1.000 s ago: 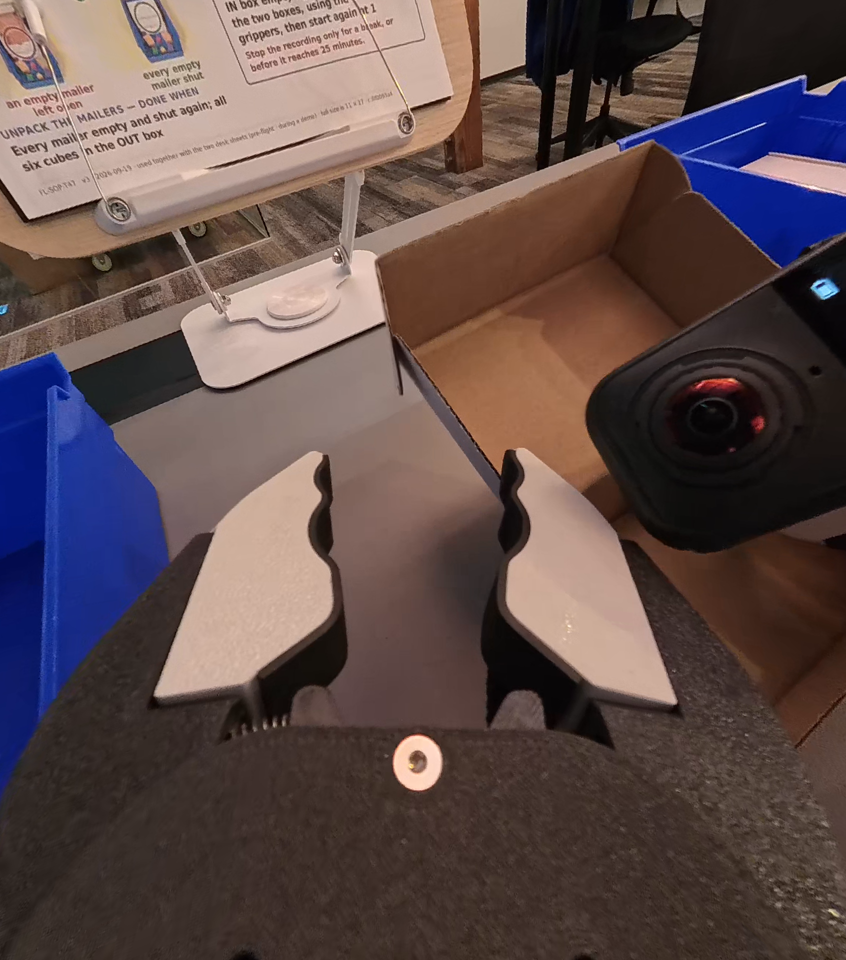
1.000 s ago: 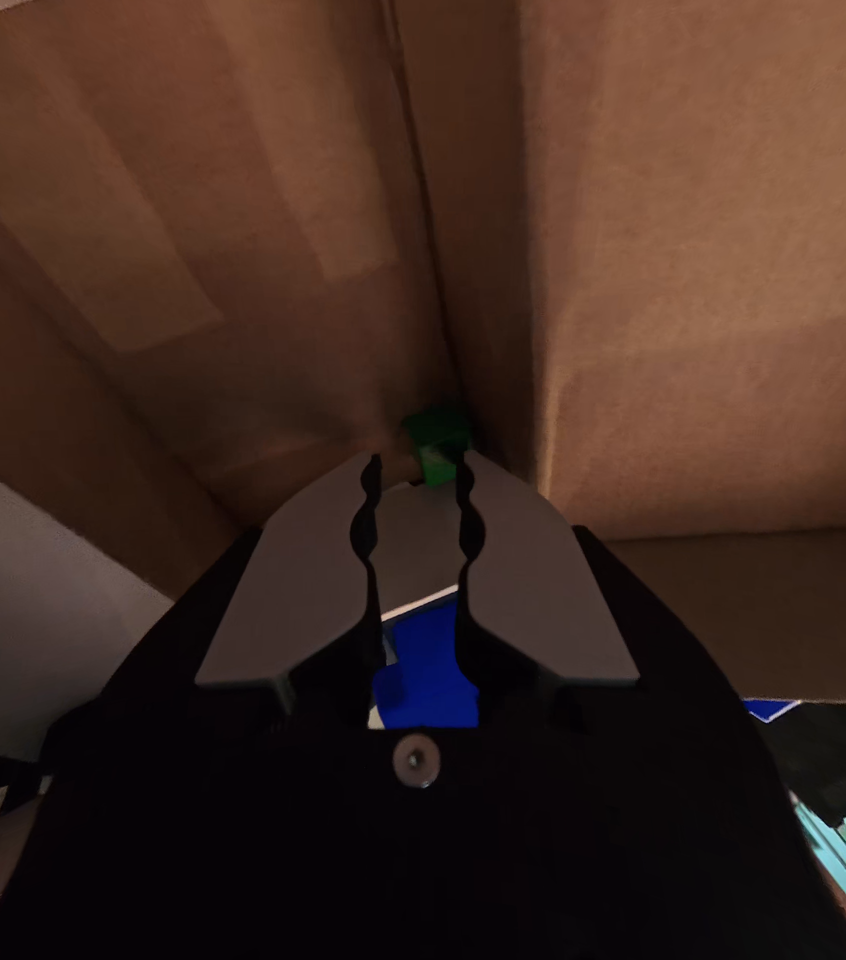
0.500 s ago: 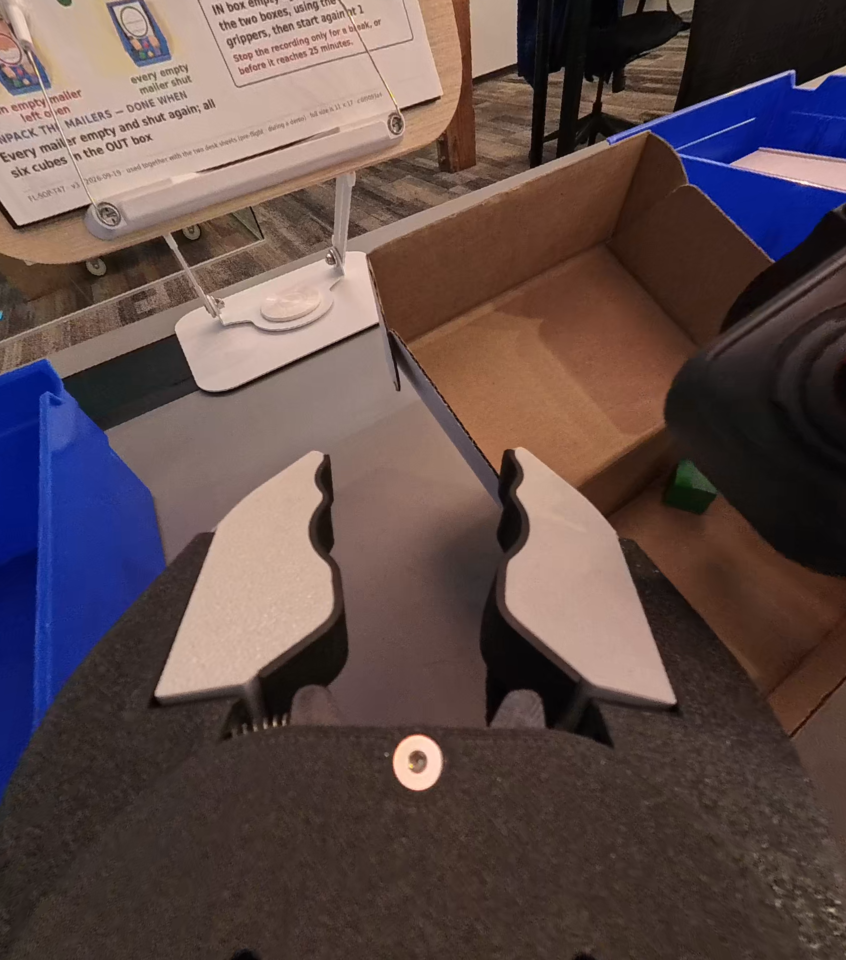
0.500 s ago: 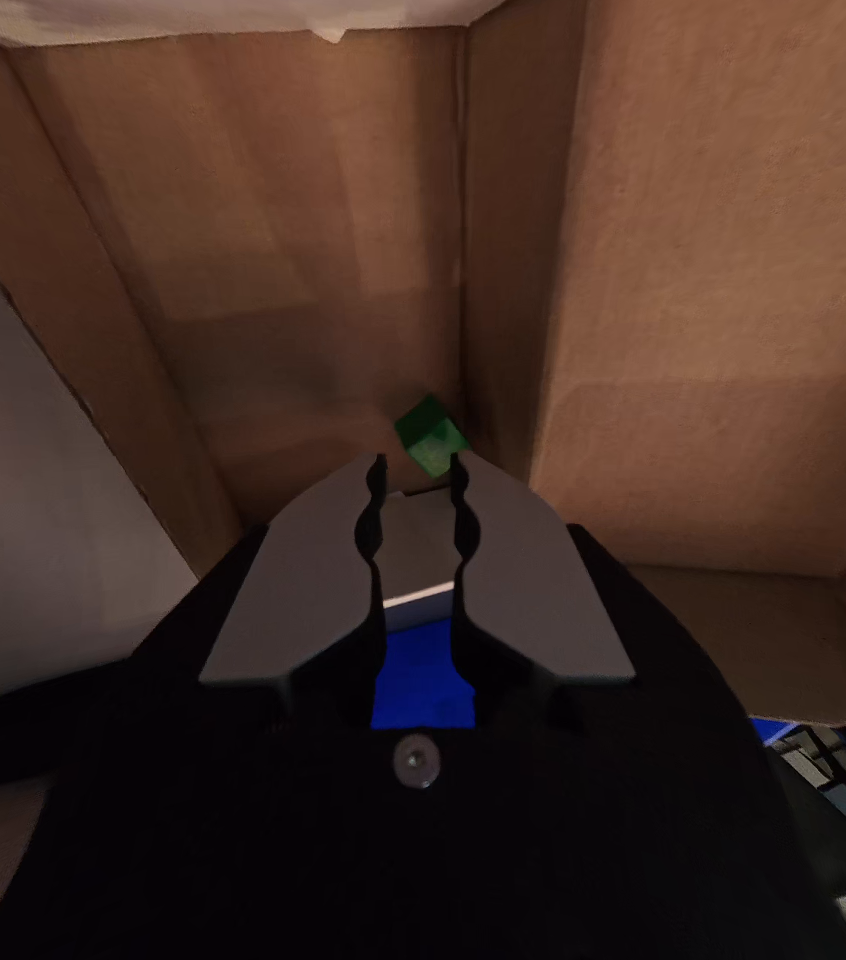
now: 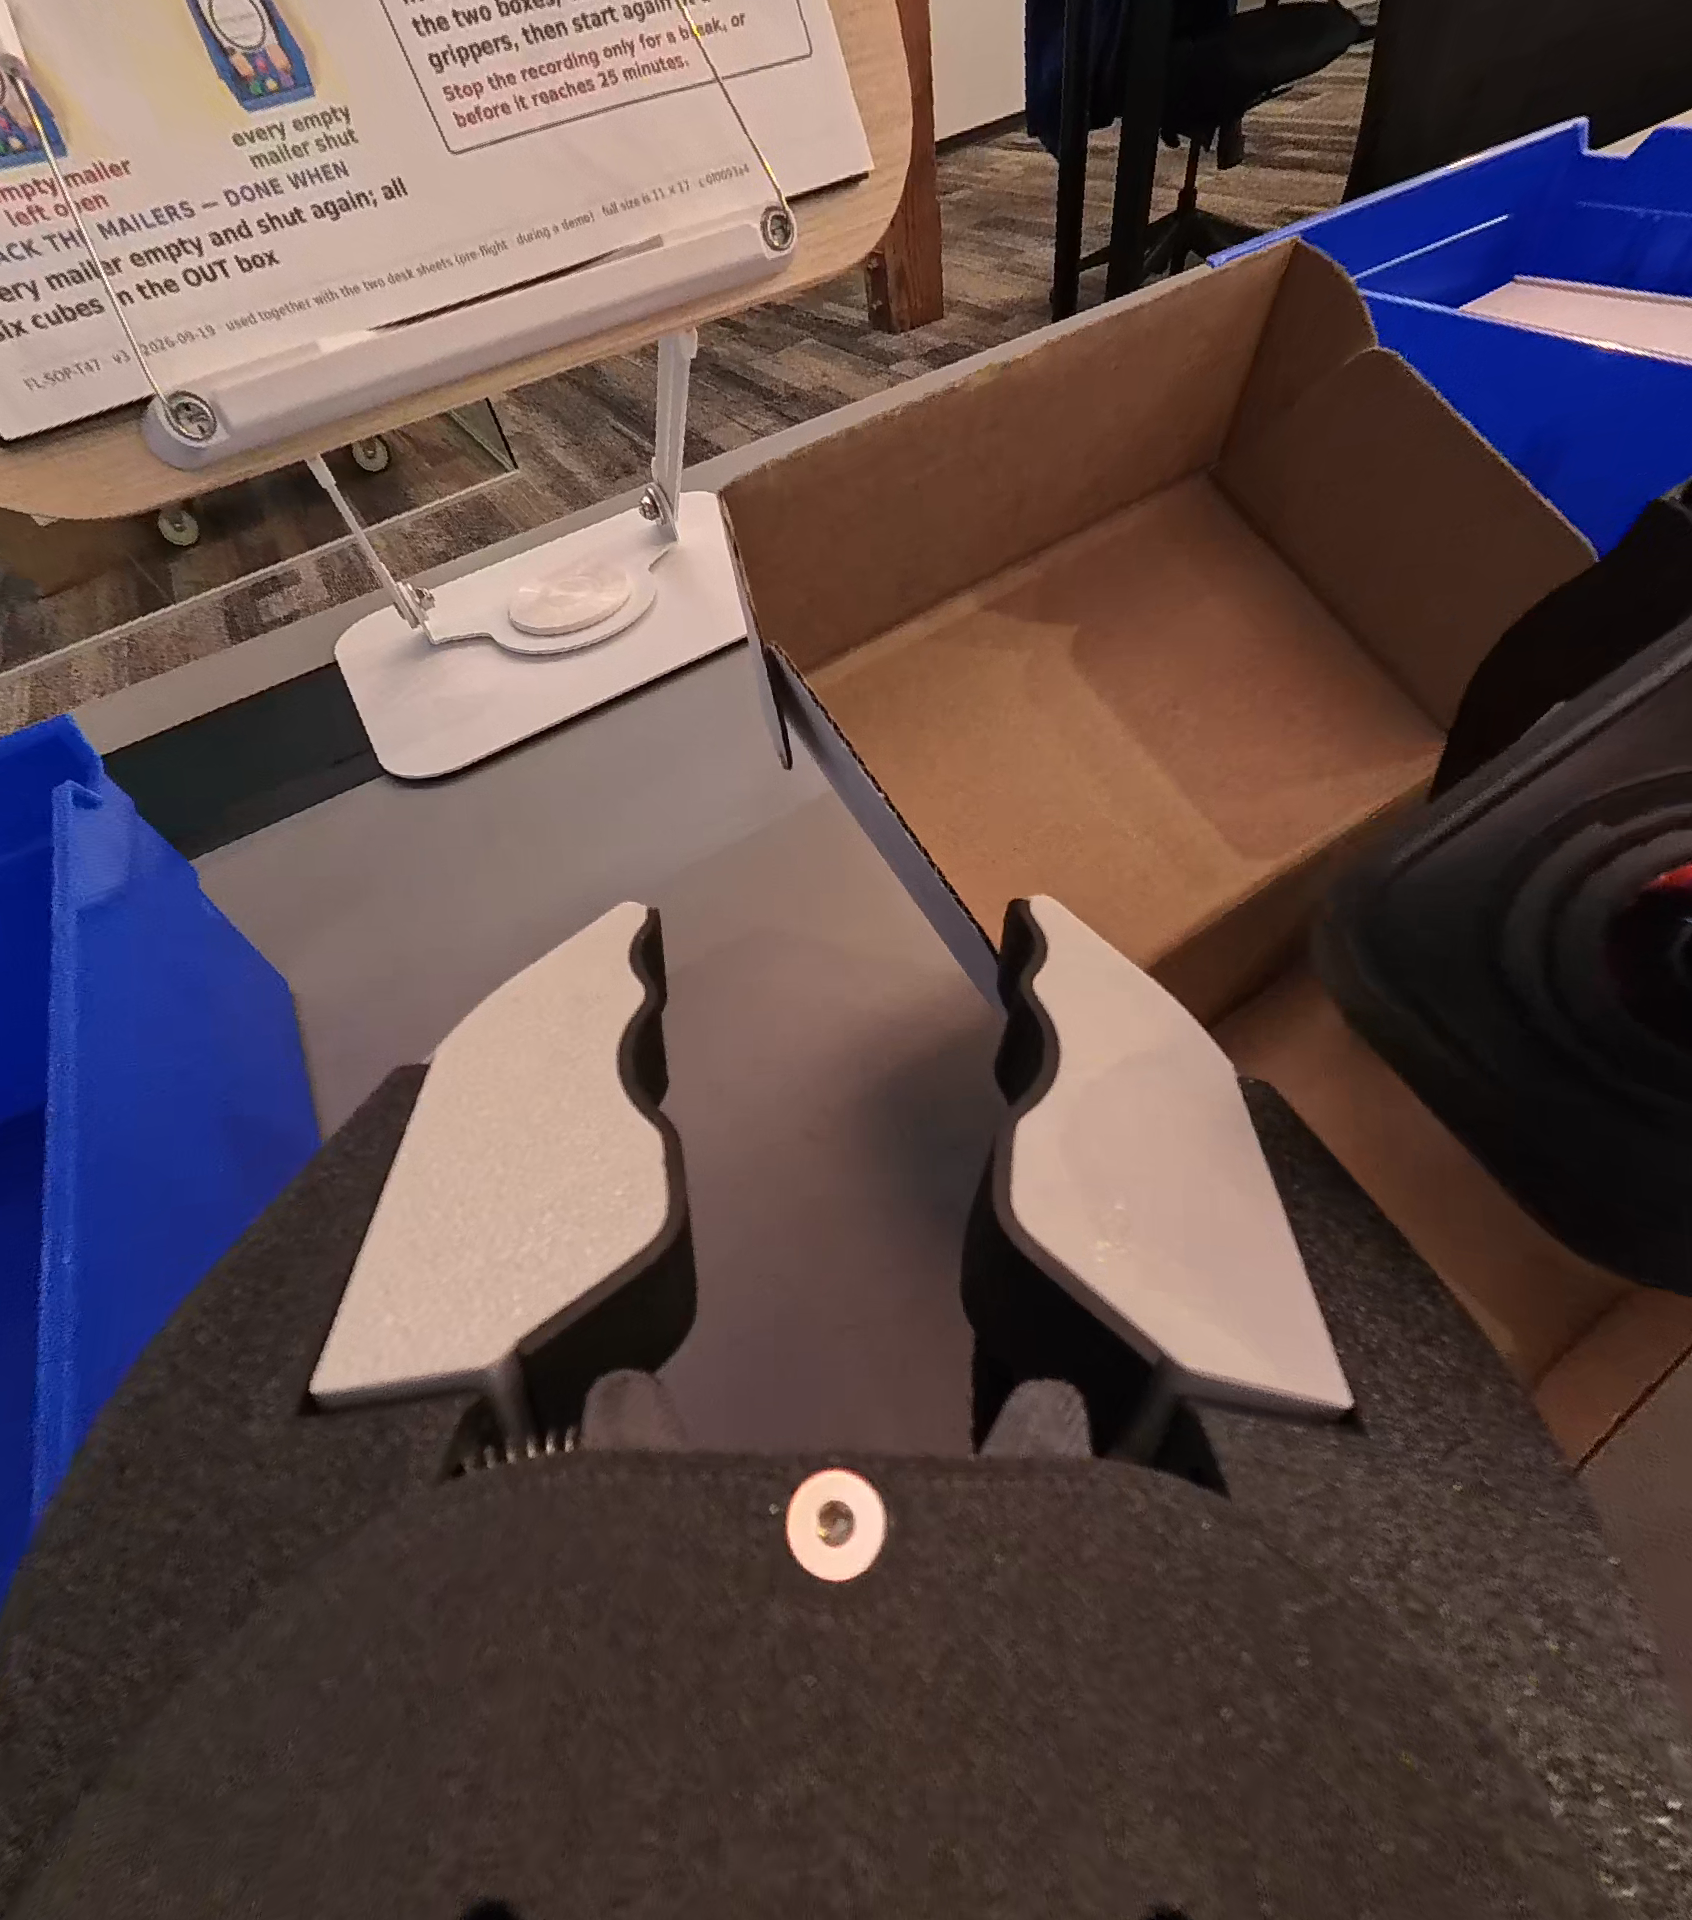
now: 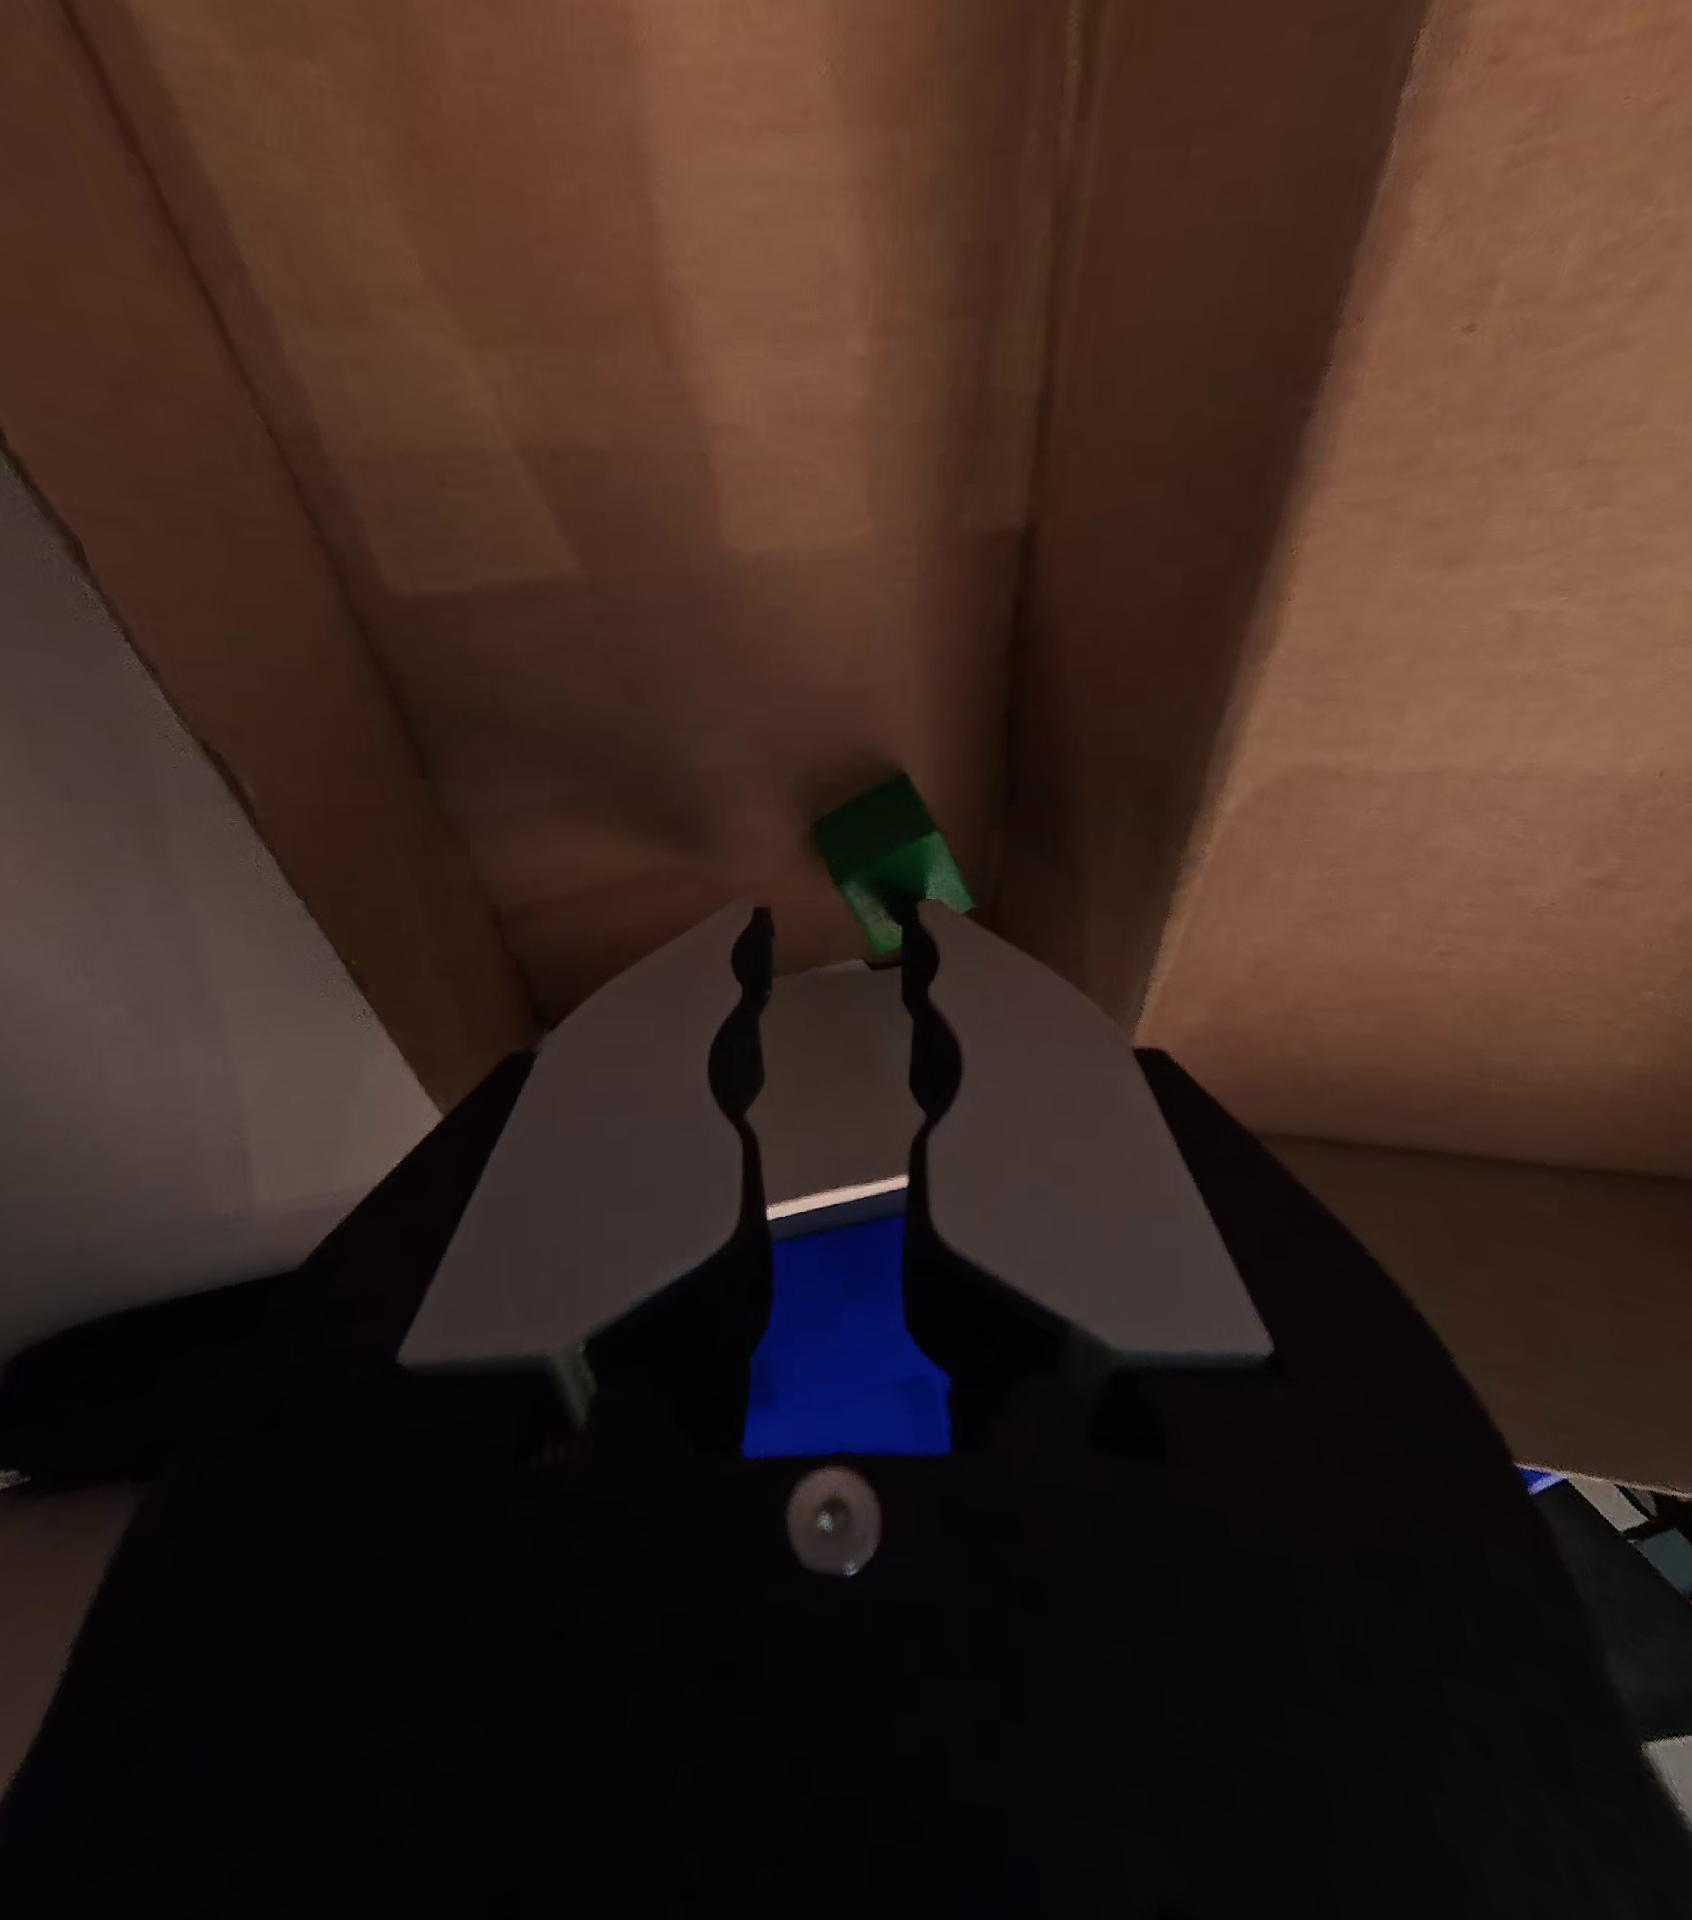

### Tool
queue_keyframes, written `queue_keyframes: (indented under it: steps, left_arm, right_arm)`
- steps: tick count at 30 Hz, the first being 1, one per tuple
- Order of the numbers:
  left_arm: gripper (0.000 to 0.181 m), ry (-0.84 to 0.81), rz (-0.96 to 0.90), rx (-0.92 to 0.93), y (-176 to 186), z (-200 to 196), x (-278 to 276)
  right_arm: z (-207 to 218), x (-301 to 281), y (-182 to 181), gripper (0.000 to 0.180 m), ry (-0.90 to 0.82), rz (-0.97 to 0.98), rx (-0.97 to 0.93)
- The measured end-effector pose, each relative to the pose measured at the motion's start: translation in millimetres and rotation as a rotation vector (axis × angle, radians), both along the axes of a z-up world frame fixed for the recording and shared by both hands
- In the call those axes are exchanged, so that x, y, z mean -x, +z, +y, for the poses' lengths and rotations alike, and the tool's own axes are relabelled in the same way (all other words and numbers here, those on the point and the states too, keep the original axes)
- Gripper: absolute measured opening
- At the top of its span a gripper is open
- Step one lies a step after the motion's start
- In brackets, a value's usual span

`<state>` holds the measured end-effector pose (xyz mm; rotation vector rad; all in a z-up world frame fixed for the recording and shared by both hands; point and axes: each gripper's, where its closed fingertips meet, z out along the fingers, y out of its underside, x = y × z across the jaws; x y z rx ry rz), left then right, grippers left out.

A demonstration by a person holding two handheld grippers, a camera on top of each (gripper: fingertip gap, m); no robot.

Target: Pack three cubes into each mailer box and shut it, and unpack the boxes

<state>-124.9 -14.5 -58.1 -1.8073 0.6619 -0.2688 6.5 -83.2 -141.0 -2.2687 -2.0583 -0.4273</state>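
An open brown cardboard mailer box (image 5: 977,499) lies on the grey table, right of my left gripper (image 5: 834,920). My left gripper is open and empty above the table, beside the box's left wall. My right gripper (image 6: 840,920) is inside the box (image 6: 1444,623), its jaws a narrow gap apart and holding nothing. A small green cube (image 6: 883,847) sits on the box floor in a corner, just beyond my right gripper's right fingertip. In the left wrist view the right gripper's black camera housing (image 5: 1652,966) hangs over the box and hides the cube.
A blue bin (image 5: 42,1039) stands close on the left. Another blue bin (image 5: 1600,270) at the back right holds a flat white item (image 5: 1631,322). A white stand (image 5: 530,634) with an instruction sheet stands behind the grey table (image 5: 561,862).
The right gripper swung right, uncovering the green cube in the left wrist view, then came back over it. The cube now shows a little past the right fingertip. My left gripper barely moved.
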Motion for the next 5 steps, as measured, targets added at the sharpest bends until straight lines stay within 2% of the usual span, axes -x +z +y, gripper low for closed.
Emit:
queue_keyframes:
  steps: [1, 5]
  left_arm:
    - [0.062, 0.000, 0.001, 0.001, -0.4, 0.0, -0.1]
    - [0.062, -0.001, 0.005, 0.003, -0.4, -0.1, 0.0]
  right_arm:
    - [-1.9, 1.2, 0.2, 0.025, -0.001, 0.006, 0.009]
    - [0.1, 3.2, 9.0, 0.026, 0.012, 0.053, 0.000]
